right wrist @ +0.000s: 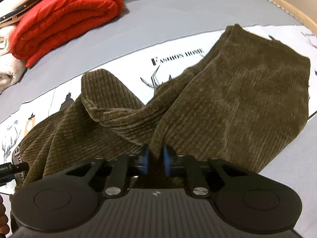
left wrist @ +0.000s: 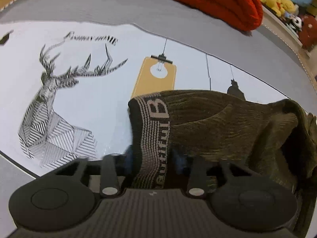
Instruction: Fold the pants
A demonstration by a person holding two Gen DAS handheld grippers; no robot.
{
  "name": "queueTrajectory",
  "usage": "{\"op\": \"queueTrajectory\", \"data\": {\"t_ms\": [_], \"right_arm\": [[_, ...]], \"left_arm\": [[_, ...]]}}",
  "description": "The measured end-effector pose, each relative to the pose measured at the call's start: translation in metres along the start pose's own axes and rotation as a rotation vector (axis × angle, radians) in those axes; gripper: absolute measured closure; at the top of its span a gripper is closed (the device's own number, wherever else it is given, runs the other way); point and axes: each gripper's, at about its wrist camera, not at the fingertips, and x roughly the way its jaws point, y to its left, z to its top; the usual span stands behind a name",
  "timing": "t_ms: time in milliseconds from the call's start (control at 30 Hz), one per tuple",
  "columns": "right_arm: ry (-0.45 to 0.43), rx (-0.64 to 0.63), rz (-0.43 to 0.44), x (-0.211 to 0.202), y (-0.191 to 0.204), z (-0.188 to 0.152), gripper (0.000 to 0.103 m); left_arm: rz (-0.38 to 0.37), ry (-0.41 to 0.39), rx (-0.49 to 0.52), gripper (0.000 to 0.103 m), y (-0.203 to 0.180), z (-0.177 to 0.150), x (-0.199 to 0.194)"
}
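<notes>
Olive-green corduroy pants lie rumpled on a white printed sheet. Their striped elastic waistband with large letters shows in the left wrist view, the rest of the pants bunched to its right. My left gripper is shut on the waistband. My right gripper is shut on a fold of the pants near the legs, with the blue pads pressed on the cloth. One leg stretches away to the right; another fold humps up at the left.
The sheet has a deer print and lies on a grey bed cover. A folded red quilt and a white blanket sit at the far side. Soft toys line a shelf beyond the bed's edge.
</notes>
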Motion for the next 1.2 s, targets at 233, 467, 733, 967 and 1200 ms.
{"op": "queueTrajectory", "data": {"t_ms": [233, 467, 733, 967, 1200], "right_arm": [[-0.084, -0.073, 0.009, -0.031, 0.000, 0.005, 0.095], [-0.073, -0.190, 0.061, -0.062, -0.014, -0.001, 0.095], [0.166, -0.612, -0.056, -0.047, -0.024, -0.059, 0.096], [0.202, -0.643, -0.024, -0.050, -0.037, -0.064, 0.090], [-0.035, -0.305, 0.139, -0.101, -0.075, 0.009, 0.067]], "left_arm": [[0.116, -0.137, -0.033, 0.089, 0.020, 0.010, -0.040], [0.243, -0.198, -0.182, 0.089, 0.068, 0.013, -0.073], [0.316, -0.162, -0.186, 0.070, 0.058, 0.015, -0.102], [0.189, -0.211, -0.115, 0.049, -0.008, 0.004, -0.138], [-0.052, -0.044, -0.047, 0.044, -0.065, -0.033, -0.119]]}}
